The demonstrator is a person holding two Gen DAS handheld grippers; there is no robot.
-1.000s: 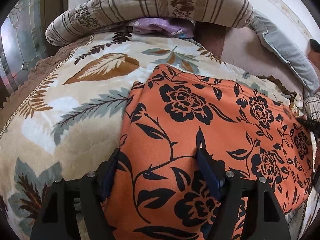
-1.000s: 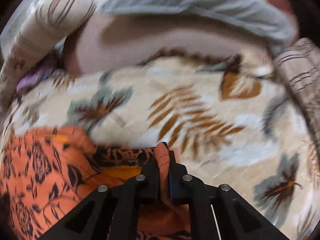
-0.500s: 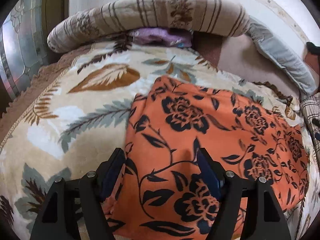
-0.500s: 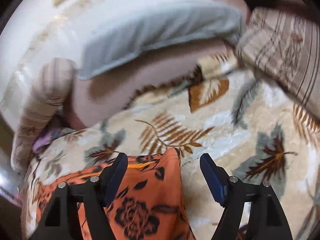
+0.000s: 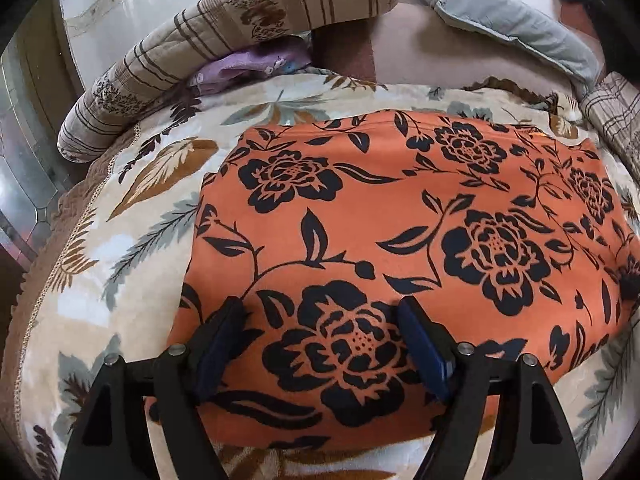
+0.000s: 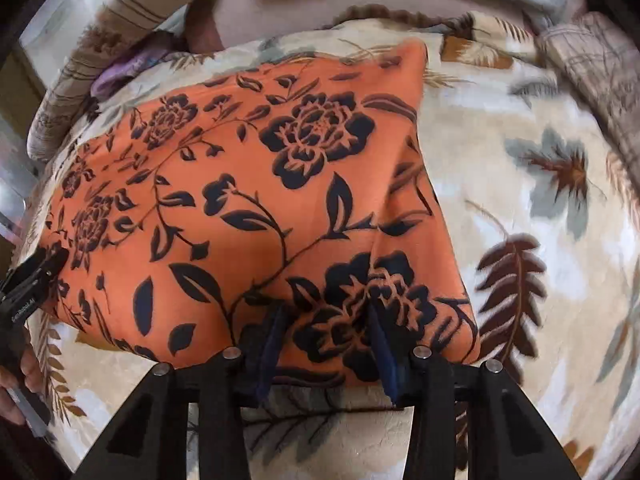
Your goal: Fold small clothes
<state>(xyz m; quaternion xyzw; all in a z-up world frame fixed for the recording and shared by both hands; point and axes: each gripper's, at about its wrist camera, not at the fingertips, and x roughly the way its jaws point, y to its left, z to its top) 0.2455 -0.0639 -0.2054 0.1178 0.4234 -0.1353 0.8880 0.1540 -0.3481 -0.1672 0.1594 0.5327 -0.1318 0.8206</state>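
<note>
A: Start at the fingers. What are the two grippers doing?

B: The left gripper has its jaws spread and still widening, blue pads resting on either side of a black rose, clasping nothing. The right gripper is narrowing; its pads stand at the near hem of the orange floral garment, with cloth between them but no pinch that I can see.

A: Counts?

B: One garment, two grippers, one leaf-print blanket beneath. At twelve o'clock in the left view lie one striped bolster, one grey cushion and one purple cloth tucked under the bolster. In the right view a hand at eight o'clock holds the left gripper's handle.

A: What has changed from a second ago?

B: Then the right jaws were clamped on a raised fold of the orange cloth. They have since let go, swung across and come down at the hem. The left gripper has slid sideways over the fabric.

A: And the garment itself?

B: Folded into a smooth, broad rectangle, orange with black roses and vines, lying flat at the blanket's centre. Its far right corner peaks up slightly at one o'clock in the right view.
</note>
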